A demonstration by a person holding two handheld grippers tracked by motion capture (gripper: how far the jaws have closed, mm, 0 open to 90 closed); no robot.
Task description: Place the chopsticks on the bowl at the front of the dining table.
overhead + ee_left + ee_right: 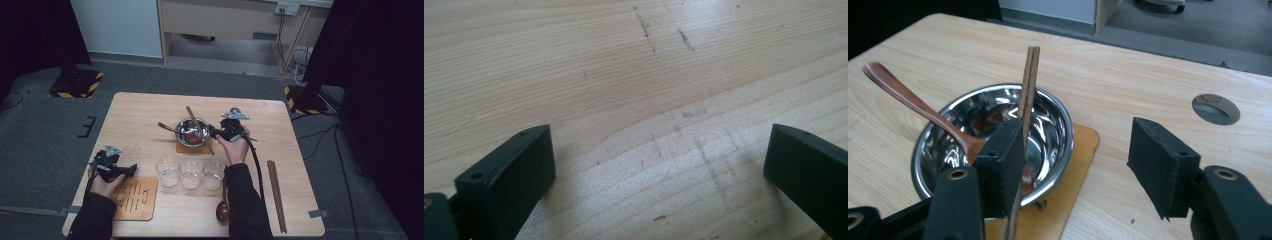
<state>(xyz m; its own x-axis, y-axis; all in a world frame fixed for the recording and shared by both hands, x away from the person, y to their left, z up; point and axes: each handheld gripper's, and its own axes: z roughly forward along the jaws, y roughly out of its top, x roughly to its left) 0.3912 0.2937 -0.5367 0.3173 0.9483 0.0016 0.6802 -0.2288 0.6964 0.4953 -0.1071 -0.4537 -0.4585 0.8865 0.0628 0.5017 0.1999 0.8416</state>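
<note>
This looks like a lab or recording studio rather than a home. A small light wooden table [150,107] stands alone on grey carpet [45,145], flanked by black curtains [380,75] and stand bases edged in yellow-and-black hazard tape [75,85]. Loose cables run to a wall socket [284,7] behind.

Dim overhead view, sharp close-ups
</note>
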